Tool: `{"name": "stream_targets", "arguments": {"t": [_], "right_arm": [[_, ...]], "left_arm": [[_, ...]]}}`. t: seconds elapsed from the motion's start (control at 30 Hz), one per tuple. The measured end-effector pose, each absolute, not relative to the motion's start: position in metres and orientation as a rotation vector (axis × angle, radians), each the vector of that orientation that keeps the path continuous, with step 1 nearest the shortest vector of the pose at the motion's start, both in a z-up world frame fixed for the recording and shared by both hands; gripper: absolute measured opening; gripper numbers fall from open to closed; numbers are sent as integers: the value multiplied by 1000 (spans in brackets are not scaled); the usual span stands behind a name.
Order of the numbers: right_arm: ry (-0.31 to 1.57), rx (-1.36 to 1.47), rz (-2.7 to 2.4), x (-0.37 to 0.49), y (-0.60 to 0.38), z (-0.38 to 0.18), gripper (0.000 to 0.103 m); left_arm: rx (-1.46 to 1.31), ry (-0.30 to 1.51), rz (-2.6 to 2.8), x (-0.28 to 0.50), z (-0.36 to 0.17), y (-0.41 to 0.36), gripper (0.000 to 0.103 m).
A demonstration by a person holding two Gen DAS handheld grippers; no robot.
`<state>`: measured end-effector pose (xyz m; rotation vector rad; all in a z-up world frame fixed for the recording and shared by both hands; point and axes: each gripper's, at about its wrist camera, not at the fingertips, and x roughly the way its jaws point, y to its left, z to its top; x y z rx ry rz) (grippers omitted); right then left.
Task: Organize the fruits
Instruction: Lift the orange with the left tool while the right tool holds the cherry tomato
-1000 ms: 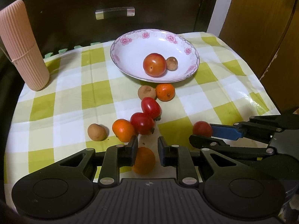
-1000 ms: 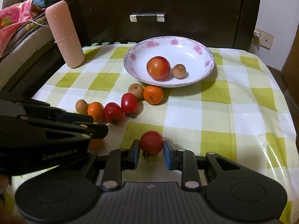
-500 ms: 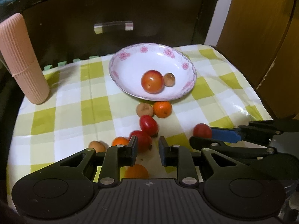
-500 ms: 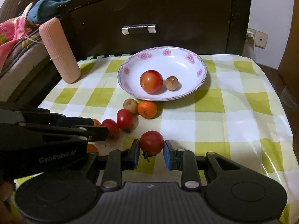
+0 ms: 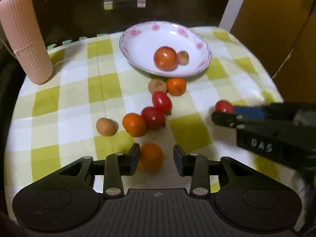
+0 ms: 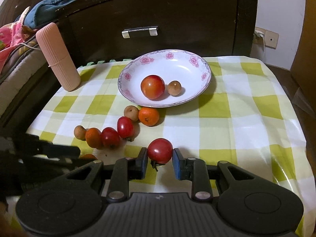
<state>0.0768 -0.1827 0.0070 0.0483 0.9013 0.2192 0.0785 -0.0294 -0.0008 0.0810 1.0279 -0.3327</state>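
- Fruits lie scattered on a table under a green-and-white checked cloth (image 6: 217, 118), most of them in front of a white plate with pink flowers (image 6: 177, 59).
- On the plate sit a large tomato (image 6: 152, 86) and a small brown fruit (image 6: 174, 88), just beside each other.
- Just before the plate's near rim, a brown fruit (image 6: 131, 113) touches a mandarin (image 6: 148, 116).
- Nearer, a curved row runs leftward: an oblong red tomato (image 6: 125, 127), a second red tomato (image 6: 109, 137), an orange fruit (image 6: 93, 137) and a small brown fruit (image 6: 79, 132).
- Right gripper (image 6: 160, 161) is clamped on a red tomato (image 6: 160, 150), both pads pressed against its sides; the stem hangs below.
- Left gripper (image 5: 157, 159) has its jaws opening; an orange mandarin (image 5: 151, 157) sits between them, against the left finger and clear of the right one.
- In the left wrist view, the held tomato (image 5: 224, 106) shows at the tip of the right gripper (image 5: 227, 111), well to the right of the row.
- A ribbed pink cylinder (image 6: 58, 57) stands upright at the far left corner of the cloth.
- Behind the table is a dark wooden drawer front with a metal handle (image 6: 139, 32).
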Motion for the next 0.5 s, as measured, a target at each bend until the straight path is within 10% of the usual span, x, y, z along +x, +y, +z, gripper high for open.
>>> {"name": "stream_targets", "arguments": {"t": [0.5], "right_arm": [[900, 51, 223, 77, -182, 7, 26]], "left_arm": [[113, 1034, -295, 83, -12, -29, 37]]}}
